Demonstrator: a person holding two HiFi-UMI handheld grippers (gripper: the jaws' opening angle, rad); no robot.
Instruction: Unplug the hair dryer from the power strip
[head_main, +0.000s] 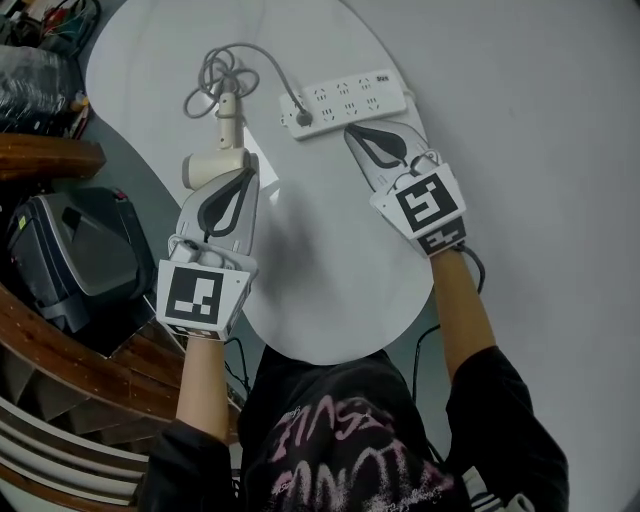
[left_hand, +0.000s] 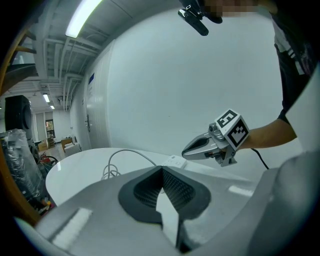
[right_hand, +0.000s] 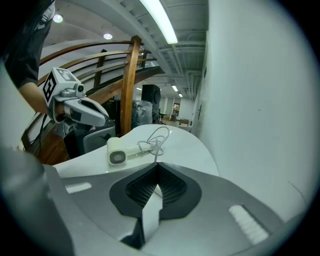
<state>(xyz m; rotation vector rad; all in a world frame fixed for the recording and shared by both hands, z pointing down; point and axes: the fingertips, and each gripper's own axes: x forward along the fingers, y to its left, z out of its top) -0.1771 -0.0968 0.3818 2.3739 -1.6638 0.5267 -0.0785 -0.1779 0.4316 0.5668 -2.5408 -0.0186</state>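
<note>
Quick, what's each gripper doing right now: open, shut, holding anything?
Left hand-held gripper: shut, nothing between its jaws.
Right hand-held gripper: shut, nothing between its jaws.

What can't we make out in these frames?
- Plug seating in power strip: too small in head view; right gripper blocks both in its own view.
- Hair dryer head: partly under left gripper, head view.
- Power strip sockets: too small, left gripper view.
</note>
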